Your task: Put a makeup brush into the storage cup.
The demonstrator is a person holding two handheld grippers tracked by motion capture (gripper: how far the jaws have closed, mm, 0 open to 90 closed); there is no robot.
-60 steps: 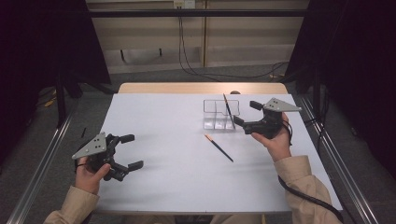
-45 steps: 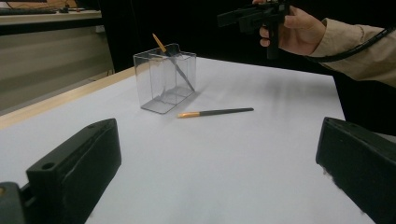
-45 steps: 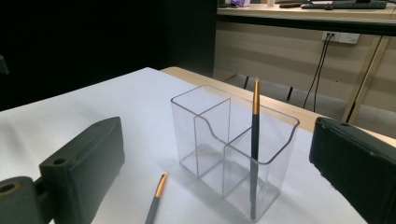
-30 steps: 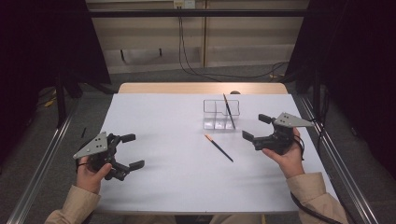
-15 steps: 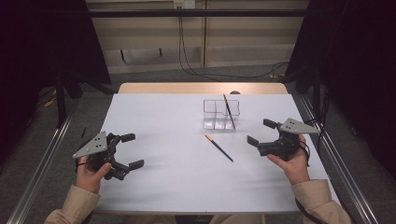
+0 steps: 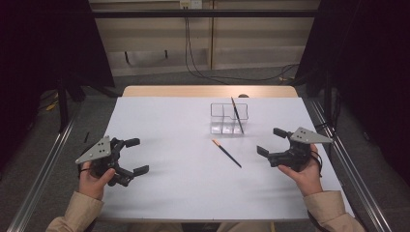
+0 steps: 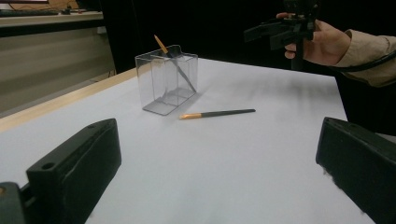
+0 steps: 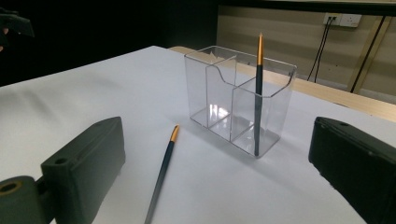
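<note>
A clear plastic organizer [image 6: 228,118] [image 7: 166,79] [image 8: 238,95] with separate compartments stands at the table's far middle. One dark pencil with a gold end [image 6: 237,115] [image 8: 258,93] leans upright in its right compartment. A second such pencil [image 6: 226,152] [image 7: 217,113] [image 8: 162,172] lies flat on the white table [image 6: 183,183], in front of the organizer. My right gripper [image 6: 271,142] is open, held low to the right of the lying pencil, empty. My left gripper [image 6: 136,156] is open at the near left, far from both pencils, empty.
The white sheet covers most of the table, with a wooden strip [image 6: 208,91] along its far edge. Metal rails [image 6: 43,179] run along both sides. Cables [image 6: 203,72] hang against the back wall.
My right gripper has drawn back from the organizer, toward the near right side of the table, open and empty throughout. The left gripper and both pencils stayed put.
</note>
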